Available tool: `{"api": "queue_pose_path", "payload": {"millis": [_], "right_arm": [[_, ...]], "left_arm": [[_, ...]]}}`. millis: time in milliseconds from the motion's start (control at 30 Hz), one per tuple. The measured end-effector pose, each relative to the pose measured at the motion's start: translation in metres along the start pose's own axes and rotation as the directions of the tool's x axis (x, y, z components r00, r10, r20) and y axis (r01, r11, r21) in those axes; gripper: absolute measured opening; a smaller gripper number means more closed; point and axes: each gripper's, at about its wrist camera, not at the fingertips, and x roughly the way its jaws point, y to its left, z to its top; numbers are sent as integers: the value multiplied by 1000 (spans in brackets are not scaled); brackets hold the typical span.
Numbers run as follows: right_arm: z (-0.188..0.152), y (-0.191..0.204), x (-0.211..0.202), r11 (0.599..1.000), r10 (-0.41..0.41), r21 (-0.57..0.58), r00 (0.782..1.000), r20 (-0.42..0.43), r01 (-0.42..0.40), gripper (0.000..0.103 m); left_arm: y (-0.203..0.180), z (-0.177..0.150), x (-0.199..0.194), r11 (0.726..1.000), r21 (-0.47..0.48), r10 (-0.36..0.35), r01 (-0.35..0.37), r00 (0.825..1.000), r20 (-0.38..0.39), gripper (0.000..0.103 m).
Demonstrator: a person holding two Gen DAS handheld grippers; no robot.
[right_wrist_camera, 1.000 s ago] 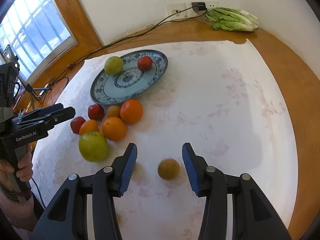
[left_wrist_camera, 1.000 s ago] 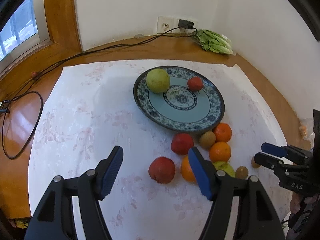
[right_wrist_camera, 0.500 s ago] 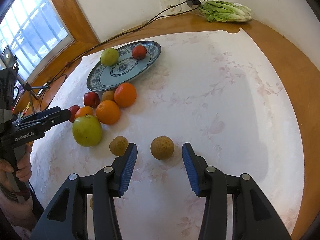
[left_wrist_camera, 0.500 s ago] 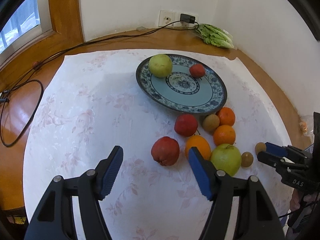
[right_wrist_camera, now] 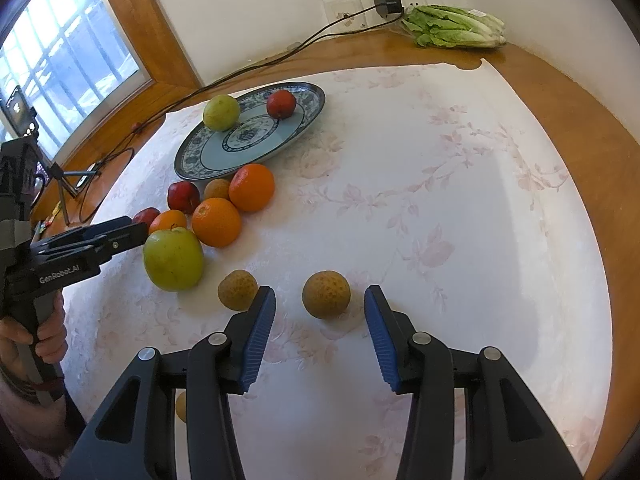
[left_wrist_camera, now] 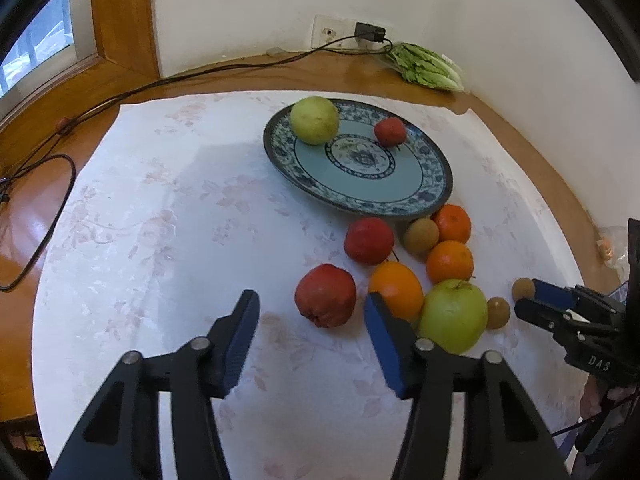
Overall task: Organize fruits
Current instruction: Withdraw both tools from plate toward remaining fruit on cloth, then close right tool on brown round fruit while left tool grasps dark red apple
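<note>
The left gripper [left_wrist_camera: 310,322] sits low in the left wrist view with its jaws closing toward a red apple [left_wrist_camera: 325,295] that lies just beyond the blue pads, near the frame's centre; the pads do not yet press on it, so nothing is held. The right gripper [right_wrist_camera: 320,322] sits low in the right wrist view, jaws apart and empty, with a small brown fruit [right_wrist_camera: 326,294] resting on the cloth [right_wrist_camera: 440,200] just past its tips and midway between them. The step in hand looks like a double pick, each tool lining up on one fruit for the blue patterned plate [left_wrist_camera: 420,196], which lies in the upper middle of the left view and already carries a green pear [left_wrist_camera: 314,120] and a small red fruit [left_wrist_camera: 390,131]. To do it well, the left tool probably needs to go further forward and down so the pads meet the apple at its widest part, and its right-hand pad should stay clear of the orange [left_wrist_camera: 396,290] touching the apple's right side, or the loose pile around the green apple [left_wrist_camera: 453,315] may roll. The brown fruit is round and light, so a slow, centred squeeze should keep it from squirting out. On the plate, the bare nearer half is the safer spot.
</note>
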Motion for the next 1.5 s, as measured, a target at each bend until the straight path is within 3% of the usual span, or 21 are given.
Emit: {"api": "queue_pose_path", "payload": {"millis": [133, 700, 1233, 1500], "right_arm": [[0, -1, 0, 1000, 6, 1, 1000, 7, -6, 48], [0, 0, 1, 1000, 2, -15, 1000, 17, -2, 47], [-1, -4, 0, 1000, -13, -19, 999, 31, 14, 34], [-1, -4, 1, 1000, -12, -17, 999, 31, 12, 34]], "left_arm": [[1, -1, 4, 1000, -1, -3, 3, 1000, -6, 50], [3, 0, 10, 1000, -5, -12, 12, 1000, -2, 50], [4, 1, 10, 1000, -1, -8, 8, 1000, 3, 50], [3, 2, 12, 1000, 12, 3, -4, 1000, 13, 50]]}}
